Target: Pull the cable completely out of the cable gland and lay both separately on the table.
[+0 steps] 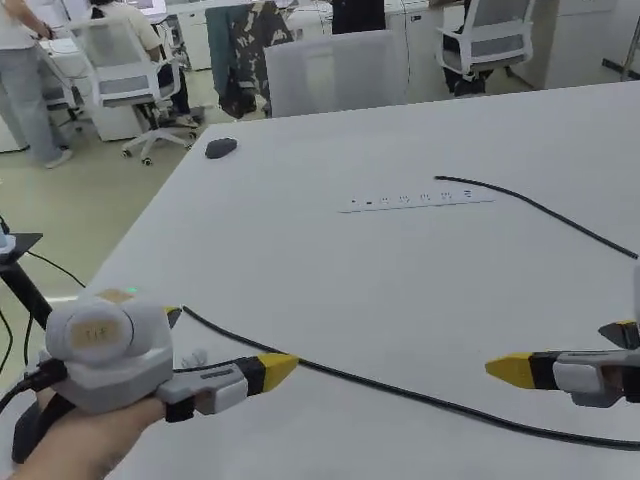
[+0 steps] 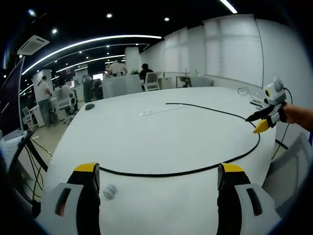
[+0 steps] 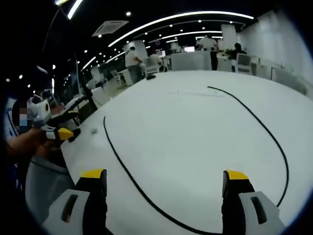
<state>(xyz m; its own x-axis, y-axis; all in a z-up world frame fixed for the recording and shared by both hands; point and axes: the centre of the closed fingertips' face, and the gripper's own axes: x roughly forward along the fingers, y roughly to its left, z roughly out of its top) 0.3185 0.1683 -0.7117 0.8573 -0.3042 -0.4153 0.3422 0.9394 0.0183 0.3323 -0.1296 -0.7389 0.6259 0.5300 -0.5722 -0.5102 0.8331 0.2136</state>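
Note:
A long black cable (image 1: 400, 392) lies loose on the white table (image 1: 330, 280) and curves from near my left gripper (image 1: 225, 340) past my right gripper (image 1: 565, 348). In the left gripper view the cable (image 2: 195, 170) runs across just beyond my open left gripper (image 2: 156, 171). A small pale cable gland (image 2: 109, 191) lies on the table by the left jaw, apart from the cable's end. The right gripper view has the gland (image 3: 94, 130) beside the cable's end (image 3: 104, 119). My right gripper (image 3: 166, 178) stands open with nothing between its jaws.
A white power strip (image 1: 415, 200) lies mid-table. A dark mouse (image 1: 220, 147) sits at the far left corner. The table's left edge (image 1: 130, 250) is close to my left hand. Office chairs (image 1: 120, 75) and people stand beyond the table.

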